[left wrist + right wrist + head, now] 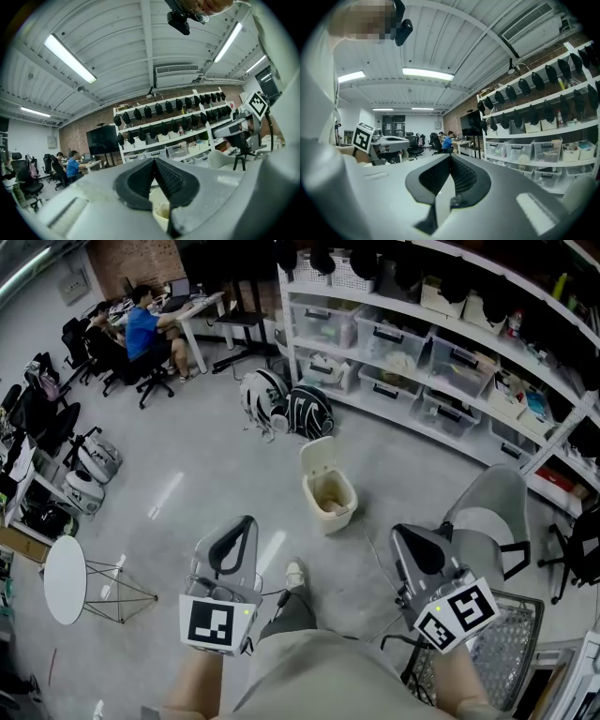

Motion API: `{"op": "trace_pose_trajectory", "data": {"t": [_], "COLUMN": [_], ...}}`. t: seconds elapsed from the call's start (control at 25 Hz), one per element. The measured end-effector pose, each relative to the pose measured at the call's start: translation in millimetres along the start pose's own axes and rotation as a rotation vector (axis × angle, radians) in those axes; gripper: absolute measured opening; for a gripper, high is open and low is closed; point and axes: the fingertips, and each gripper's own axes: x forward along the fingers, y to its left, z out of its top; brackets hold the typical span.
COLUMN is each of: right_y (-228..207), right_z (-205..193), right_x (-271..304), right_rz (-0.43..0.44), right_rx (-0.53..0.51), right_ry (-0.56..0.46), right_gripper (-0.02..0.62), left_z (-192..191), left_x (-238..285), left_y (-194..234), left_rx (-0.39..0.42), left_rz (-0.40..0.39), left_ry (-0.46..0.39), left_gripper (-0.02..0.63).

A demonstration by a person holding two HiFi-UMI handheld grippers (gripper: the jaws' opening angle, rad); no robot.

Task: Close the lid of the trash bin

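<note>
Grey plastic left gripper [239, 532] and right gripper [405, 542] sit low by me, both with jaws pressed together on nothing. Ahead, mid-floor, I see the cream plastic trash bin [339, 512] with its lid [317, 455] upright, so closing has not begun. Open concrete floor [187, 465] surrounds it, with white shelving [450, 362] beyond.

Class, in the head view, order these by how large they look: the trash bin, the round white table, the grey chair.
Largest: grey chair.
Then trash bin and round white table: alike, unranked.
</note>
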Motion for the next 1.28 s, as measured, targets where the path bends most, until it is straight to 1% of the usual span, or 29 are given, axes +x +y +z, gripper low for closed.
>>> {"op": "trace_pose_trajectory", "data": {"t": [0.2,0.32,0.4,0.76,0.84,0.92,1.0,1.16,1.28], "right_y": [-19,-36,-46,-89,-96,-101,-107,-118,-129], "right_z": [-3,-2,-3,-2,0,3,4,-1,-6], "right_x": [49,85,111,245,272,295,314,343,357], "right_rz": [-0.010,-0.032,-0.042,-0.072,-0.078,-0.084,-0.087,-0.081,-0.071], "right_rx": [-0.001,0.006,0.014,0.033,0.031,0.027,0.029,0.053,0.062], "right_ry": [0.015,0.023,0.040,0.108,0.112,0.111,0.114,0.132,0.155], "right_gripper": [0.003,0.003,0.003,0.003,0.003,0.003,0.003,0.003,0.003], "left_z": [-12,-19,-25,-38,-42,-46,-50,-57,-60], "left_x": [41,73,96,203,222,239,253,275,289], "left_y": [31,55,71,147,163,178,192,208,211], "left_rx": [-0.013,0.001,-0.014,-0.032,-0.004,0.054,0.073,-0.009,-0.007], "left_rz": [-0.004,-0.020,-0.029,-0.105,-0.128,-0.152,-0.160,-0.142,-0.140], "left_ry": [0.013,0.024,0.039,0.067,0.069,0.067,0.072,0.098,0.111], "left_gripper": [0.003,0.003,0.003,0.003,0.003,0.003,0.003,0.003,0.003]}}
